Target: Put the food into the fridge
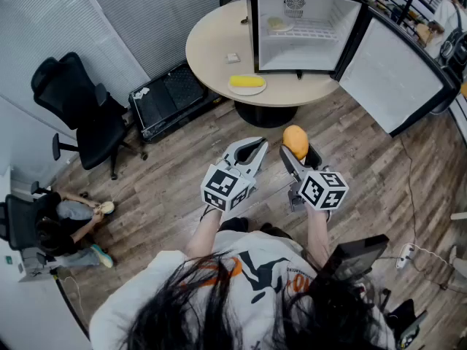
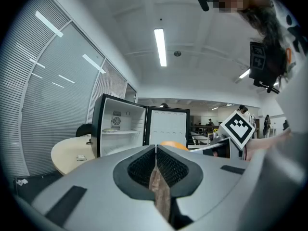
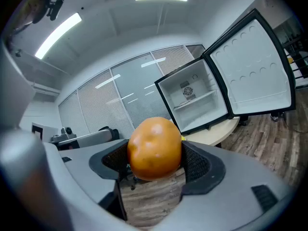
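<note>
Two grippers were in view, both held over the wood floor [image 1: 168, 188], short of the round table [image 1: 211, 49]. I noted the right gripper [image 3: 155, 170] clamped on an orange fruit [image 3: 154, 148], one pad at each side of it, jaws spread wide to take it. The fruit was clear of the floor and well apart from the fridge [image 1: 310, 49]. The left gripper [image 2: 156, 153] was clenched, its jaws meeting with nothing between them; it sat just beside the right one. The fridge stood on the table with its door [image 1: 398, 75] swung fully open to the right. Inside, a plate [image 1: 279, 24] lay on the upper shelf. A second plate [image 1: 248, 91] carrying something yellow rested on the tabletop in front of the fridge. A black office chair [image 1: 80, 115] stood off to the left.
</note>
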### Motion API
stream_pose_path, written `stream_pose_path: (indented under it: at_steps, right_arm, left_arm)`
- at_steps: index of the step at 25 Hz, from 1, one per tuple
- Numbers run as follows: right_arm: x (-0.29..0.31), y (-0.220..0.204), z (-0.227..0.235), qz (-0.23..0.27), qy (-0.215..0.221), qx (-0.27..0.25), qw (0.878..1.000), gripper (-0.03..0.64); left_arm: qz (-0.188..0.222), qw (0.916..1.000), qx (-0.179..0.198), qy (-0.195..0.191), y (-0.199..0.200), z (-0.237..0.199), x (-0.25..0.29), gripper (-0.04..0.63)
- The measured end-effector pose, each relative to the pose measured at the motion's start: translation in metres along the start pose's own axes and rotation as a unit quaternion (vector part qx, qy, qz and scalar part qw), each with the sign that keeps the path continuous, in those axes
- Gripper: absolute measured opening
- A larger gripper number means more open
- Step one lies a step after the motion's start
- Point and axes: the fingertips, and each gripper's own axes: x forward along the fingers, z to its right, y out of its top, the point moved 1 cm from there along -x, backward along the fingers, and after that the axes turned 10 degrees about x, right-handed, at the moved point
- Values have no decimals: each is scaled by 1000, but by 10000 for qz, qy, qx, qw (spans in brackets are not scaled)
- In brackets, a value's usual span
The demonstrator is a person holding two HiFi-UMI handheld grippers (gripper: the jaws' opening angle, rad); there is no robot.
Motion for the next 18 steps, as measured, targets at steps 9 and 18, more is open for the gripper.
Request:
stream_pose_path:
  at_steps: [9,18]
  right_arm:
    - [-6,13,16,76,43,32,10000,348]
    - [-14,6,40,-126,43,46,9999,348]
  left_arm:
    - [-42,9999,22,97,-1,9,14,14]
    - [-138,9997,-9,215,-10,28,24,13]
